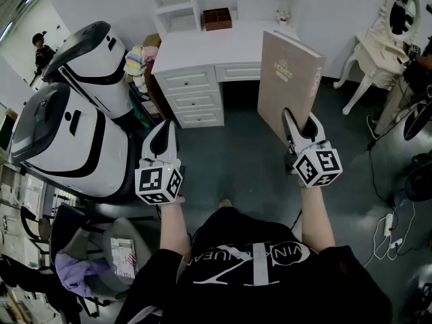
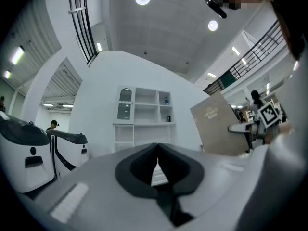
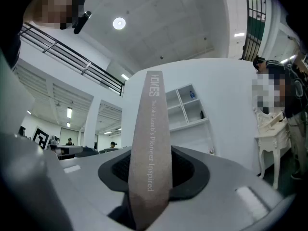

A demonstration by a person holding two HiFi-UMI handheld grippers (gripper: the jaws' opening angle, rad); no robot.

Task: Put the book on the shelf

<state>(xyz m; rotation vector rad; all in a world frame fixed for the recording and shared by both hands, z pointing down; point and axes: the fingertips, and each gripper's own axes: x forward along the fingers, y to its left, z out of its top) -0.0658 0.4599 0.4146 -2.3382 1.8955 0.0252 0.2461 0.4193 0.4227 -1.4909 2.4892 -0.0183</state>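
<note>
Book [image 1: 289,79], a large tan hardback, stands upright in the air in front of the right end of the white table [image 1: 209,49]. It is not on the shelf [image 1: 181,5]. Its lower edge sits between the jaws of the right hand-held gripper [image 1: 301,123], which pinch it from both sides. In the right gripper view the printed spine rises straight up out of the dark jaw pads, facing the camera. The front cover, with a small pale emblem, faces the person's left.

The left hand-held gripper [image 1: 165,128] is held level beside it, well apart from the book, with its jaws pressed together and nothing between them.

The shelf is a white open unit that stands on the back of the table, against the wall; a brown box [image 1: 217,19] sits in one of its compartments. The table has white drawers [image 1: 196,96] below its left part.

Grey floor [image 1: 236,157] lies beneath both hand-held grippers. Two large white and black pods [image 1: 74,133] stand at the left, and a white vanity [image 1: 395,25] with an oval mirror at the far right.
</note>
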